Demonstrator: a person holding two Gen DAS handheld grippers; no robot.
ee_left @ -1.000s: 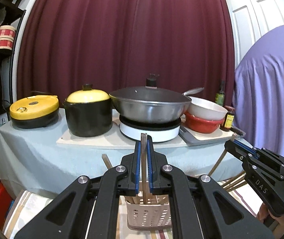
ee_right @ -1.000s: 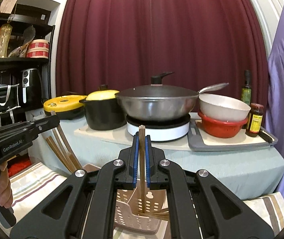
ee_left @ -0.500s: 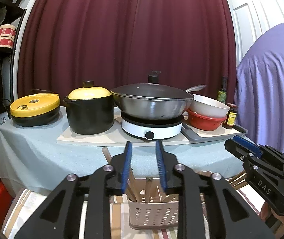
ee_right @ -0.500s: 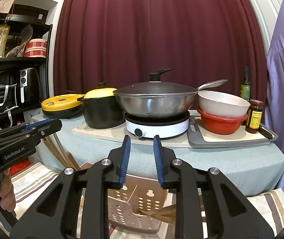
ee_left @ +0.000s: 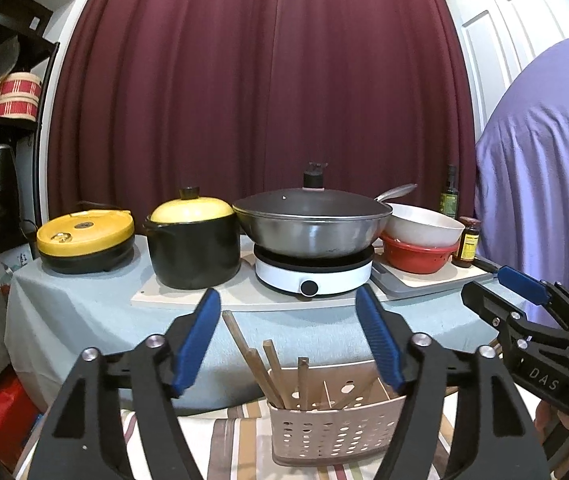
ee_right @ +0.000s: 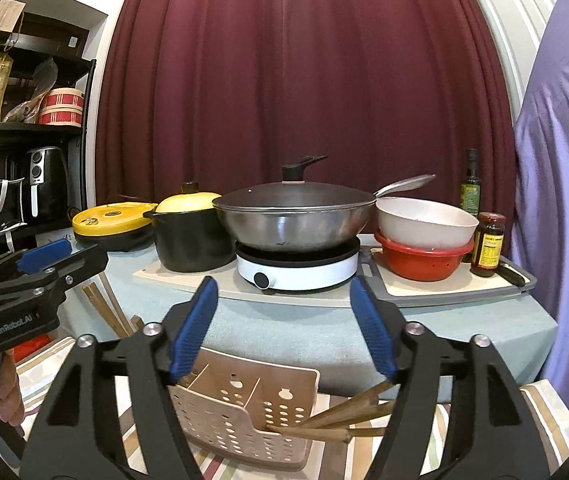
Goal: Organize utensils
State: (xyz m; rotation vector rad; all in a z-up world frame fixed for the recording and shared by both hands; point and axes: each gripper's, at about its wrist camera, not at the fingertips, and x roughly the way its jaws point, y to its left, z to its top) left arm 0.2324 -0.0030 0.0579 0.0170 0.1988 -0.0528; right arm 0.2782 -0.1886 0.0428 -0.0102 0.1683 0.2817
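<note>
Below both grippers: perforated utensil caddy (ee_left: 336, 428) on striped cloth (ee_left: 228, 448), chopsticks (ee_left: 268, 368) inside.
Left gripper (ee_left: 288, 344): jaws spread wide, empty.
Right gripper (ee_right: 284, 328): jaws apart, empty.
Risk at 5 o'clock: leaning chopsticks (ee_right: 348, 420) overhang the caddy (ee_right: 244, 412) rim; a nudge could tip them out.

Even, soft indoor light, no hard shadows. The wok (ee_left: 312, 228) shows a dull sheen. Fisheye bends the curtain (ee_right: 304, 80) and door edges; corners go black. Slight blur throughout.
</note>
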